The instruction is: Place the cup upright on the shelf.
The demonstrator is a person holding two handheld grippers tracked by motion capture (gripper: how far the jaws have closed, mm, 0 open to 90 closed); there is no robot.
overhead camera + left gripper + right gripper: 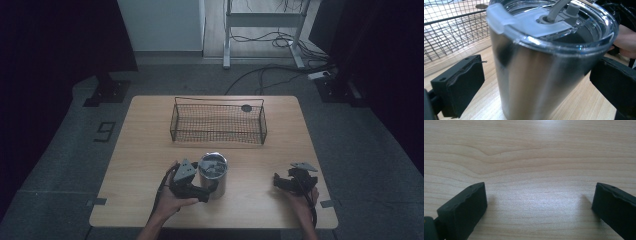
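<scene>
While the left tongs [209, 192] sit by the near edge of the surface [145, 150], their two black, blocky jaws stand released on either side of a cup [213, 174], a gap showing between the left jaw and the steel wall; whether the right jaw touches the wall I cannot tell. In the left gripper view the left tongs [534, 82] frame the cup [544, 80] close up: a round, brushed-metal cylinder, shiny and slightly tapered toward its base, with a clear plastic lid [554, 25] whose frosted tab juts over the rim. A grey straw [556, 10] rises through a hole in the lid. The cup stands upright, long axis vertical, mouth up, a little left of the middle of the surface and near its front.

Behind the cup, a black wire-mesh basket [218, 122] with a rectangular frame runs lengthwise across the far half of the surface, well apart from the cup. A small dark disc [246, 108] lies by its far right corner.

To the right, the right tongs [278, 184] rest low at the near right edge. In the right gripper view the right tongs [539, 202] are spread wide, holding nothing, over bare pale wood grain.

The surface is a light wooden rectangle on grey carpet [60, 160]. Beyond it stand a white cabinet [162, 25], a metal frame with trailing cables [280, 40], and dark curtains at both sides.
</scene>
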